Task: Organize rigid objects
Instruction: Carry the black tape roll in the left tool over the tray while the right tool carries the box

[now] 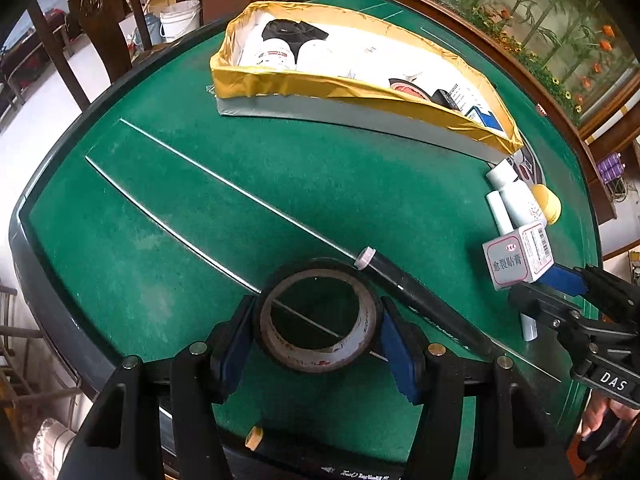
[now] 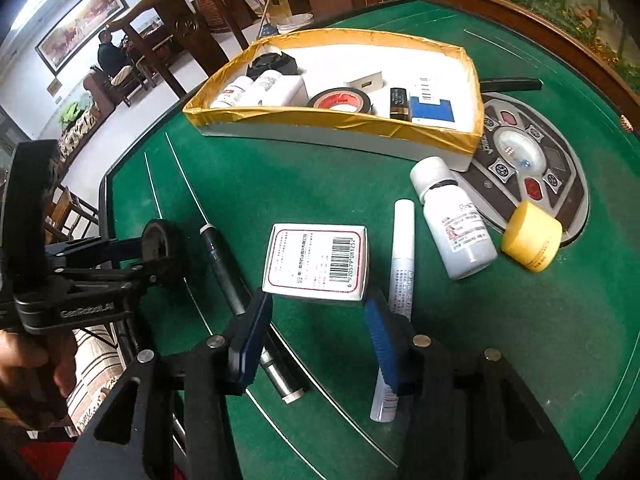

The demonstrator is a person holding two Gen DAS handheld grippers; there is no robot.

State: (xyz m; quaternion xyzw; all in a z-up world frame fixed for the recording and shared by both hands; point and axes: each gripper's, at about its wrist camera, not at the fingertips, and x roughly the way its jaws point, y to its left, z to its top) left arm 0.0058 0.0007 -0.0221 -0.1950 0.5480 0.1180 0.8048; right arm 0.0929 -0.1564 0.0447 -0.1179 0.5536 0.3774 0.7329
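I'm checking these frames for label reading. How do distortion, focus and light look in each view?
Left wrist view: strong fisheye bend, the tray curved like a boat, corners black, tray interior washed out. Right wrist view: same bending, the small box barcode sharp, soft daylight, faint shadows on the green table.

Green felt table (image 2: 320,184); gold-taped white tray (image 2: 332,120); black tape roll (image 1: 316,316); yellow cap (image 2: 532,236); white red-bordered barcoded box (image 2: 316,262).
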